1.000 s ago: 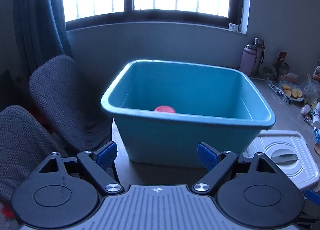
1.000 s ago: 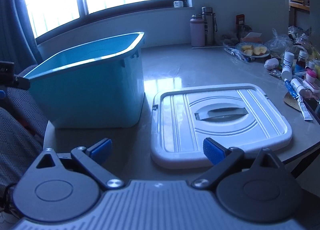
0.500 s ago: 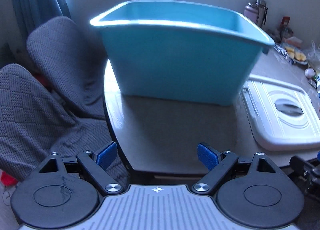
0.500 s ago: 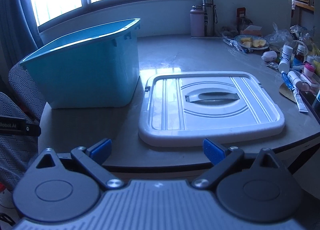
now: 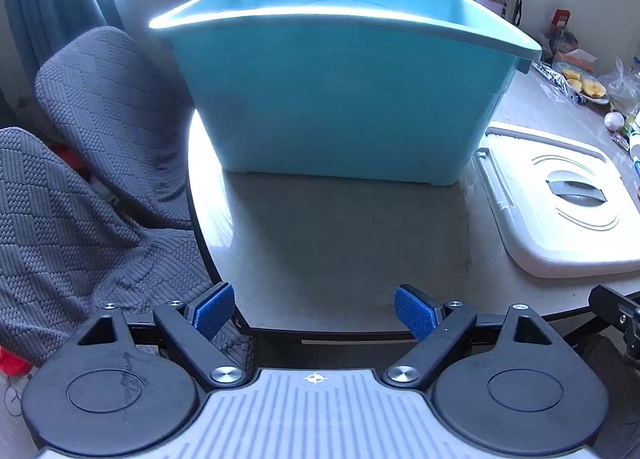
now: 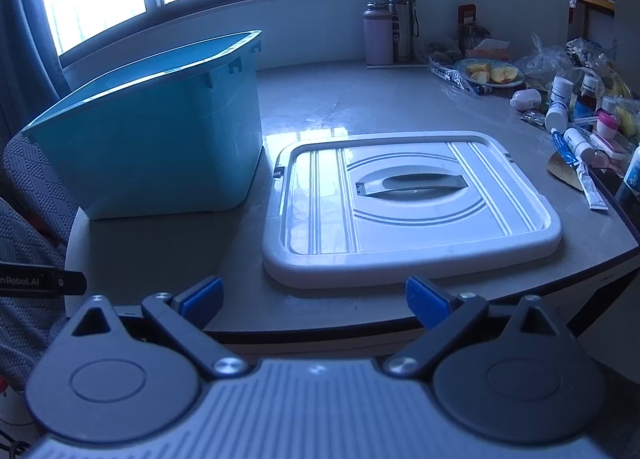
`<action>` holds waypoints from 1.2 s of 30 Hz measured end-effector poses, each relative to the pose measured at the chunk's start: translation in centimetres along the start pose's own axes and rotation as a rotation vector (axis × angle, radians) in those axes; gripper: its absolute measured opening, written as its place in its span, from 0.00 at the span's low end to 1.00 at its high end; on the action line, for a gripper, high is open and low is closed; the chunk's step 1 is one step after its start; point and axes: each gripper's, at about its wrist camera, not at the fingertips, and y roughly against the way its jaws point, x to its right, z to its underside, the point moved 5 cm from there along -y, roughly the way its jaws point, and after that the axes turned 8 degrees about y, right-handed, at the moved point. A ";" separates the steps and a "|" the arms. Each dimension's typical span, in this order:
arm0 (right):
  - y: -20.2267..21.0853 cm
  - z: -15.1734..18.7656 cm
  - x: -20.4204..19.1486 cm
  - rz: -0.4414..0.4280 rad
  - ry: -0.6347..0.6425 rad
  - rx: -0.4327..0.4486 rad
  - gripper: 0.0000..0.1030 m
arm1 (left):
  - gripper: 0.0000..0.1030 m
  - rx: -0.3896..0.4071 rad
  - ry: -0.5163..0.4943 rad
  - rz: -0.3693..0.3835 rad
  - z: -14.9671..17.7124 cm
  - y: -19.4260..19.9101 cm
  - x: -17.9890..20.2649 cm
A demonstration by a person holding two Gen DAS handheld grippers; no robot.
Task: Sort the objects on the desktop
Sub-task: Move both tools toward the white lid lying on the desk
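A teal plastic tub (image 5: 340, 99) stands on the grey table (image 5: 340, 239), straight ahead in the left wrist view; its inside is hidden from here. The same tub (image 6: 160, 139) is at the left in the right wrist view. Beside it lies its white lid (image 6: 408, 203) with a grey handle, also the lid (image 5: 560, 199) at the right of the left view. My left gripper (image 5: 314, 313) hangs open and empty over the table's near edge. My right gripper (image 6: 314, 301) is open and empty too, just short of the lid's front rim.
Small bottles, tubes and jars (image 6: 576, 127) crowd the table's right edge. A plate of fruit (image 6: 492, 75) and two flasks (image 6: 388, 31) stand at the back. Chairs with grey knitted covers (image 5: 92, 163) are at the left of the table.
The left gripper dropped and pulled back from above the tub's rim to the table's near edge, so the tub's inside went out of sight. The right gripper drew back slightly.
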 end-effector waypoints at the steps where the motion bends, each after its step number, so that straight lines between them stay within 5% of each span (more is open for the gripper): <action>1: -0.1 -0.1 -0.2 0.000 0.003 -0.003 0.95 | 0.87 -0.003 -0.006 0.002 0.0 -0.2 -0.1; 22: -1.4 -1.6 -2.5 0.048 0.017 -0.038 0.95 | 0.87 -0.052 -0.039 0.039 -1.0 -2.1 -1.6; 36: -2.8 -3.5 3.6 0.032 0.038 -0.048 0.95 | 0.86 -0.065 -0.032 0.049 -2.0 -2.9 5.7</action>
